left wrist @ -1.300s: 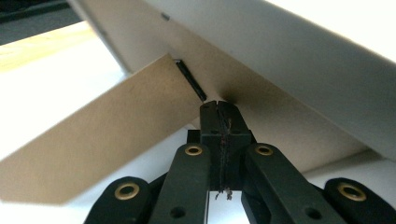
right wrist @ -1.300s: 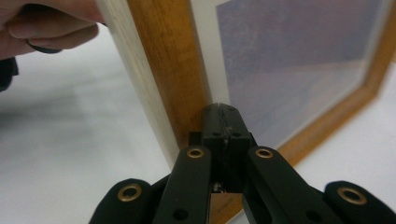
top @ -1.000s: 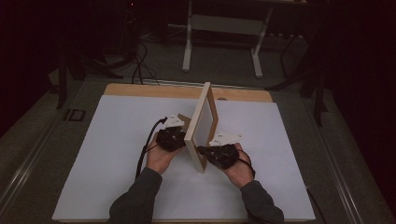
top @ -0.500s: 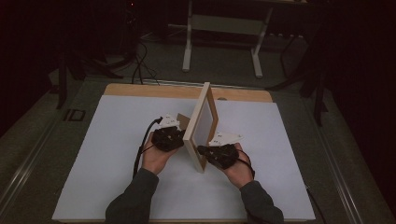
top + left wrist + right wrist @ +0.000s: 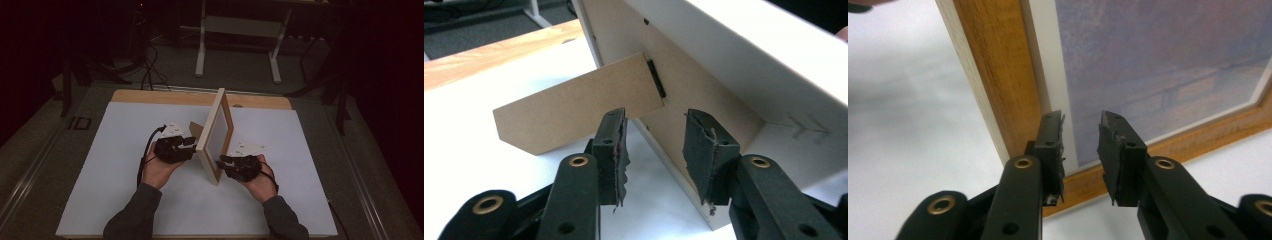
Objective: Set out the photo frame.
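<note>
A wooden-framed picture with a white mat and a bluish print (image 5: 216, 135) stands upright on its lower edge near the middle of the white-covered table (image 5: 100, 200), its top leaning a little toward the left gripper's side. It stands there because the brown fibreboard easel leg (image 5: 574, 107), hinged to the frame's backing board (image 5: 704, 95), is swung out and rests its far end on the table, propping the frame from behind. In the high view the leg pokes out at about 9 o'clock from the frame.

The left gripper (image 5: 186, 146) sits at 9 o'clock of the frame, on the back side, aimed at the spot where the leg meets the backing. Its jaws have just been opening and now stand apart with nothing pressed between them; the leg's lower edge lies just above the left pad (image 5: 616, 145), apparently clear of it. That reads as a release of the leg once it is set at its angle.

The right gripper (image 5: 223, 161) is at 4 o'clock of the frame, on the picture side, low by the near bottom corner. Its jaws have also just been opening, and both pads (image 5: 1054, 145) hang in front of the mat and the wooden bottom rail without clamping either. It is probably there to steady the frame while the prop takes the weight; with both tongs loose, the frame seems to stand on its own.
</note>
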`<state>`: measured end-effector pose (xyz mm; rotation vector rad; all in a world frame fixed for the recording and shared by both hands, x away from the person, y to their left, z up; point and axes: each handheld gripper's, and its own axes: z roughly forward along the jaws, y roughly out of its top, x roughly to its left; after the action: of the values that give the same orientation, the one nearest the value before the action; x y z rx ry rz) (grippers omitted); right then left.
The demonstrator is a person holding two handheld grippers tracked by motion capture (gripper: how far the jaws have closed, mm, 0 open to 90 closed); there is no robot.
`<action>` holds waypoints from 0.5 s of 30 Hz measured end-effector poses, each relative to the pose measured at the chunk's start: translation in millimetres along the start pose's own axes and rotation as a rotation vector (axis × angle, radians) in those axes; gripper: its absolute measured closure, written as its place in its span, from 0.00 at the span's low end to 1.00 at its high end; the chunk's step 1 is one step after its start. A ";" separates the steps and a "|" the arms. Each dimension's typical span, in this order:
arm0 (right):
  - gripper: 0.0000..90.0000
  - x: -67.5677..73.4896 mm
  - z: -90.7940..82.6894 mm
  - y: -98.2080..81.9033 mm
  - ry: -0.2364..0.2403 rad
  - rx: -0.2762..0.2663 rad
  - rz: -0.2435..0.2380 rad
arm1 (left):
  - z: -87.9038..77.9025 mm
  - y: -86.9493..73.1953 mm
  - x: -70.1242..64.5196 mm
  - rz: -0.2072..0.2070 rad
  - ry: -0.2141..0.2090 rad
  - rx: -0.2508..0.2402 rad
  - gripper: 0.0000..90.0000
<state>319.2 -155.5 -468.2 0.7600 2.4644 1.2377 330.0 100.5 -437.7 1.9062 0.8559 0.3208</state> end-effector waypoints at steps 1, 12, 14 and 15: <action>0.77 -0.5 -0.6 -0.6 -0.001 0.002 0.000 | -1.9 0.2 -0.1 -0.003 -0.004 -0.002 0.67; 0.71 -3.1 -1.6 -6.0 -0.005 0.013 0.011 | -15.5 -2.7 3.5 0.020 -0.063 0.024 0.49; 0.71 -3.0 -1.6 -6.3 -0.004 0.017 0.009 | -17.5 -4.1 4.7 0.029 -0.083 0.019 0.47; 0.70 -3.1 -1.7 -6.5 -0.004 0.017 0.009 | -19.7 -5.3 6.1 0.032 -0.099 0.018 0.46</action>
<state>318.9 -161.6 -472.3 0.7773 2.4742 1.2189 321.2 119.5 -433.6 1.9376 0.7663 0.2365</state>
